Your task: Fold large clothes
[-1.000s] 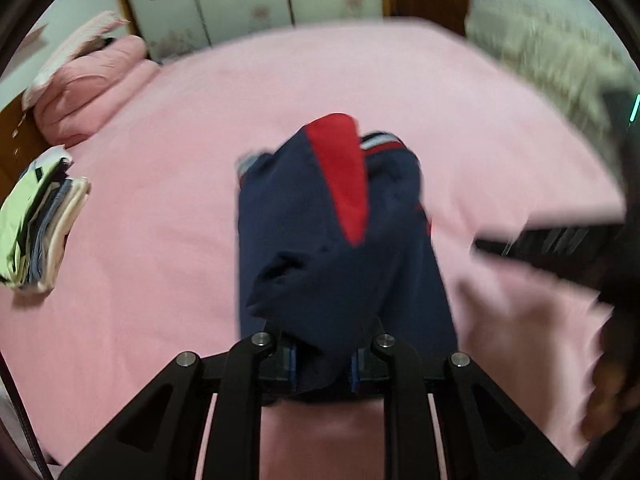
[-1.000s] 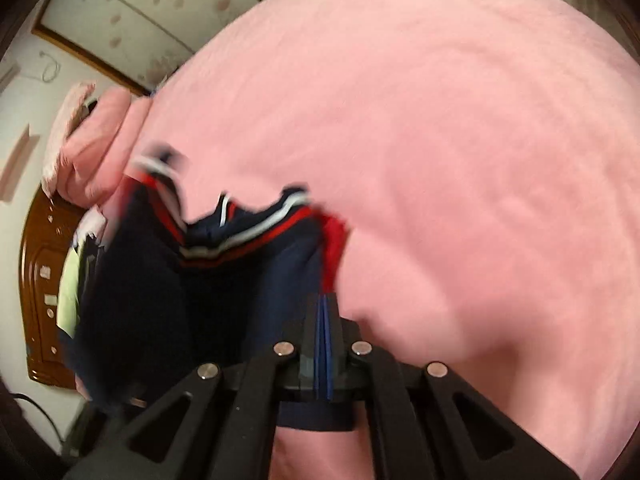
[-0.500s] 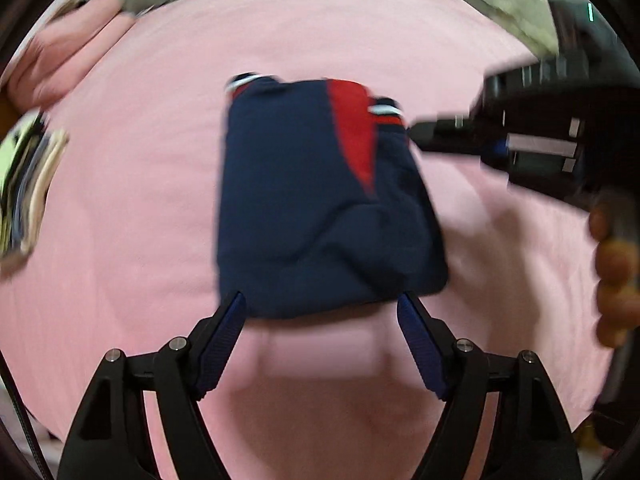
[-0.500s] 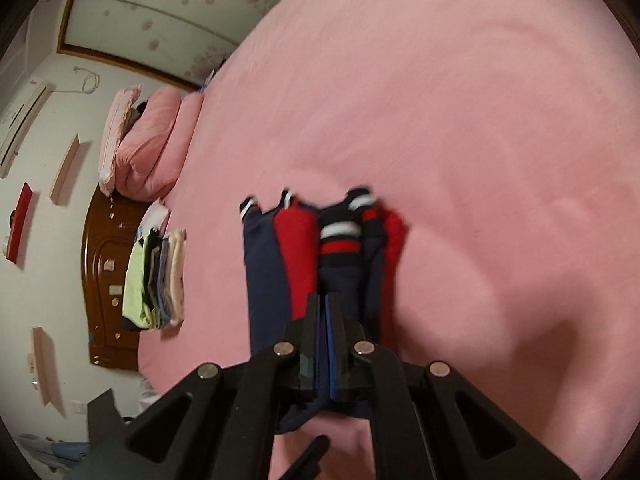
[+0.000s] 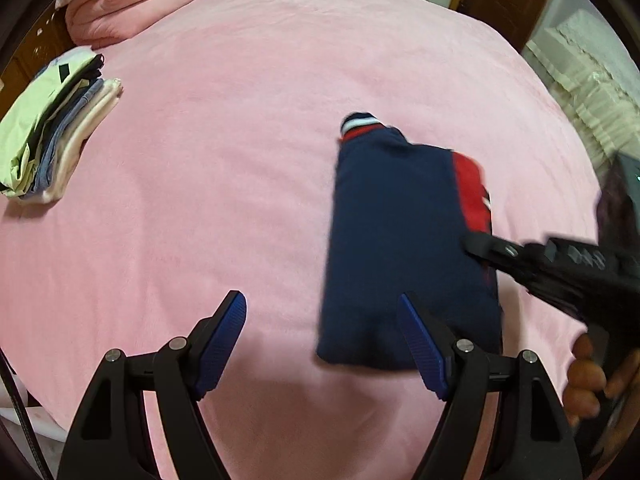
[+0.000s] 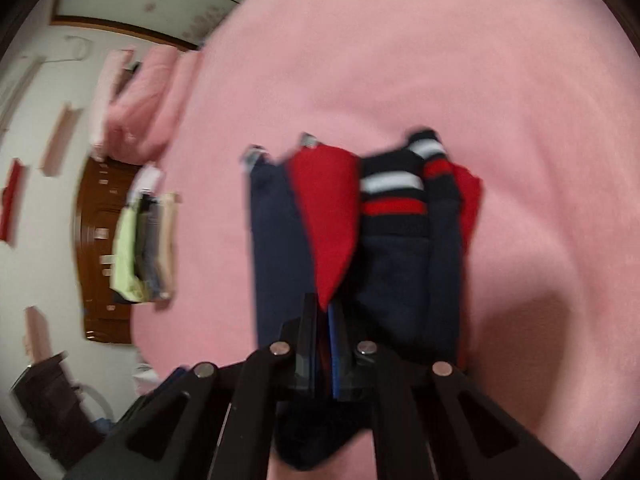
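Note:
A folded navy garment [image 5: 400, 240] with a red panel and striped cuffs lies on the pink bed [image 5: 240, 160], right of centre in the left wrist view. My left gripper [image 5: 320, 300] hovers open at its near edge. The blue pads hold nothing, and the right finger [image 5: 424, 344] overlaps the garment's near left corner. My right gripper [image 5: 472, 244] reaches in from the right, held by a hand [image 5: 588, 380]. In the right wrist view the right gripper [image 6: 322, 308] is shut on the garment's [image 6: 400, 280] near edge, with red and navy cloth pinched between the pads.
A stack of folded clothes [image 5: 48, 140] sits at the bed's left side, also seen in the right wrist view as the stack [image 6: 144, 248]. A pink quilt [image 5: 128, 4] lies at the head. A white lace cover [image 5: 588, 92] is beyond the right edge.
My left gripper let go of the garment, opened wide and slid left. The garment dropped from hanging to lying folded on the bed. The right gripper stayed shut on its edge.

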`<state>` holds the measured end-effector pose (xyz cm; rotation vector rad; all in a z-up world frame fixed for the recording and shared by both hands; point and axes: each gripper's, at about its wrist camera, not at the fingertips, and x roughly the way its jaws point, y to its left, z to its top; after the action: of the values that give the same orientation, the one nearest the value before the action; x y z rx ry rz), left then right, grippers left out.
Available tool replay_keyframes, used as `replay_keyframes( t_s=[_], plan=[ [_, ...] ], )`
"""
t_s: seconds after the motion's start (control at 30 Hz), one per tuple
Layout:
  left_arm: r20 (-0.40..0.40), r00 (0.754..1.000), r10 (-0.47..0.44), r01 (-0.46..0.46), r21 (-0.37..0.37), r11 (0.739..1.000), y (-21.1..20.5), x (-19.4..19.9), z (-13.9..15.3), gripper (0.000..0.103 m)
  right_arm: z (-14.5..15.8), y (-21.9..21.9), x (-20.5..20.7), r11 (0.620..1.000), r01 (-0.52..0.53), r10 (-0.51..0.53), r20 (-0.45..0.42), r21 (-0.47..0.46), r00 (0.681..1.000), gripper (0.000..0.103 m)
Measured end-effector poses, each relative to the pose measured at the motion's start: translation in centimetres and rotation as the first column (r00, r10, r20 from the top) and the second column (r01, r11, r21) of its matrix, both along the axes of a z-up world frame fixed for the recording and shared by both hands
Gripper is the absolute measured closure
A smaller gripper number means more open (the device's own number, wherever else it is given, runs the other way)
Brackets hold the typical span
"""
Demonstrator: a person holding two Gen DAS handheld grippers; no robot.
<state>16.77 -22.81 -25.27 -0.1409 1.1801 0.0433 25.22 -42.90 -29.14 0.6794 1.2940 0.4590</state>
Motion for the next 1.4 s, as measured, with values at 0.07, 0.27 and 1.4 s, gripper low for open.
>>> replay_keyframes(
  t_s=[0.07,0.27,1.4],
  plan=[
    [0.015,1.000,-0.002,0.002,-0.022,1.000,0.1,0.3,0.7,0.027,1.1,-0.9,-0.7,0.999,0.011,-0.010,0.026,-0.046,1.000,0.099],
    [0.032,0.998,-0.057,0.058,-0.034,0.998,-0.4,1.7,1.0,0.027,-1.5,-4.9,-2.4,0.984,0.152,-0.159,-0.072,-0.098,0.985,0.099],
    [-0.042,0.995,-0.087,0.084,-0.060,0.995,1.9,7.0,-1.3,0.027,-1.8,0.5,0.0,0.976,0.011,-0.018,-0.033,-0.216,0.999,0.096]
  ],
)
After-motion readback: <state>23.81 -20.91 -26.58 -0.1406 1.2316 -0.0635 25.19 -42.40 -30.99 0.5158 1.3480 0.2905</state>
